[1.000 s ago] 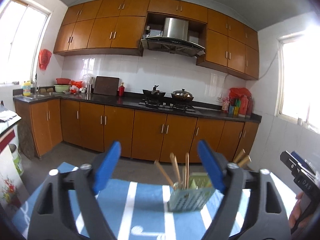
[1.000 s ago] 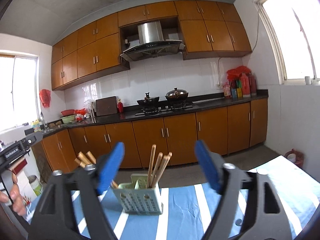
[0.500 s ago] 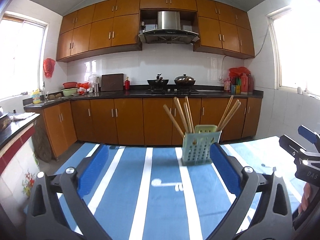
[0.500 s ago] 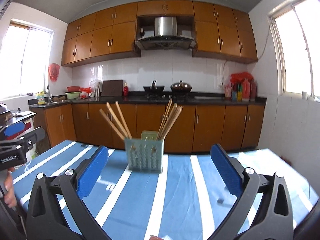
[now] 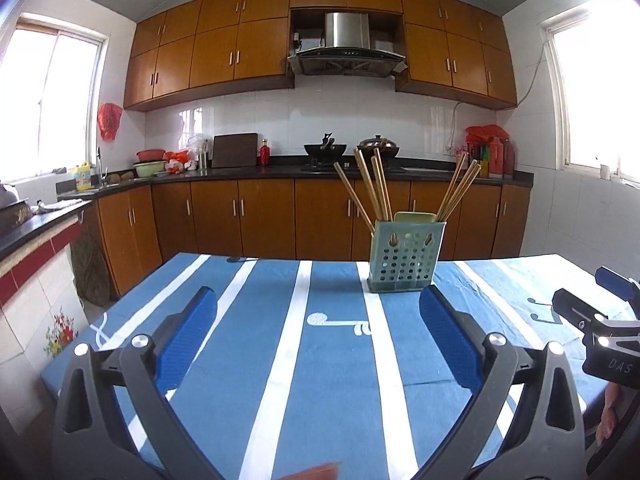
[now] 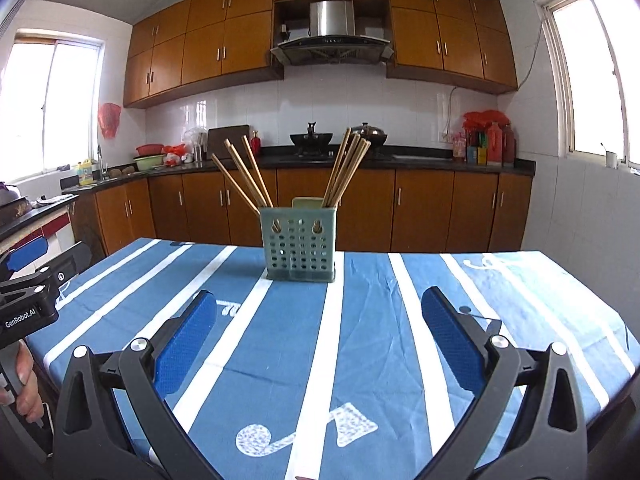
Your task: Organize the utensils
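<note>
A pale green perforated utensil holder [image 5: 405, 257] [image 6: 299, 244] stands upright at the far side of the blue striped tablecloth [image 5: 280, 344] [image 6: 360, 320]. Several wooden chopsticks [image 5: 370, 188] [image 6: 242, 178] lean in its left compartment and several more [image 5: 458, 190] [image 6: 346, 170] in its right one. My left gripper [image 5: 318, 326] is open and empty, well short of the holder. My right gripper [image 6: 320, 322] is open and empty too, also short of it. The right gripper shows at the right edge of the left wrist view [image 5: 600, 332]; the left one shows at the left edge of the right wrist view [image 6: 32, 284].
Behind the table runs a kitchen counter [image 5: 280, 172] with wooden cabinets, a stove with pots [image 5: 325, 148] and bottles [image 5: 496, 156]. A lower counter [image 5: 32, 224] stands to the left of the table. The table's far edge lies just behind the holder.
Both grippers have drawn back and tilted down from the holder, so more of the tablecloth shows in front. Both stay open and empty.
</note>
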Available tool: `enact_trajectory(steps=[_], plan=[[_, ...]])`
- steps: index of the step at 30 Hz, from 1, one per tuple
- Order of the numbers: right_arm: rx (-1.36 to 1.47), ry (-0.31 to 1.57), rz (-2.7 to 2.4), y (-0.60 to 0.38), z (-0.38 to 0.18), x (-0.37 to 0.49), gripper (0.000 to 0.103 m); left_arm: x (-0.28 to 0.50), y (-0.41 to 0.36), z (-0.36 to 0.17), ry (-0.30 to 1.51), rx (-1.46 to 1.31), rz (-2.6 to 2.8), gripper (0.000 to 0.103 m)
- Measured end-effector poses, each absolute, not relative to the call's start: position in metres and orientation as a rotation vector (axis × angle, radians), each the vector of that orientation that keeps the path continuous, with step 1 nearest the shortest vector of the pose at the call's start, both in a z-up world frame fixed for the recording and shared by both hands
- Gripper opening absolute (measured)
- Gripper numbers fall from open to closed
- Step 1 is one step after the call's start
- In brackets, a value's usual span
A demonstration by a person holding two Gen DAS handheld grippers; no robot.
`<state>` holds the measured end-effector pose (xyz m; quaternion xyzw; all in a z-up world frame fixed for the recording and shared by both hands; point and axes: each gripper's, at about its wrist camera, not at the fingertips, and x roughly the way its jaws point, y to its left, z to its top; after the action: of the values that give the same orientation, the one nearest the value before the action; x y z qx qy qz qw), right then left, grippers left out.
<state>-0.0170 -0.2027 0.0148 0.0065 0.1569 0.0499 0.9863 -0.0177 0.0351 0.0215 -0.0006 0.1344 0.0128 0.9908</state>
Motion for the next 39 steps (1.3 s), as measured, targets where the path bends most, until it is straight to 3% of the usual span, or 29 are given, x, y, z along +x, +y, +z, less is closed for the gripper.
enact_trajectory(steps=[39], plan=[[0.034,0.351,0.088,-0.211,-0.004,-0.024,0.101,-0.016,0.032,-0.004,0.319,0.001,0.013,0.099]])
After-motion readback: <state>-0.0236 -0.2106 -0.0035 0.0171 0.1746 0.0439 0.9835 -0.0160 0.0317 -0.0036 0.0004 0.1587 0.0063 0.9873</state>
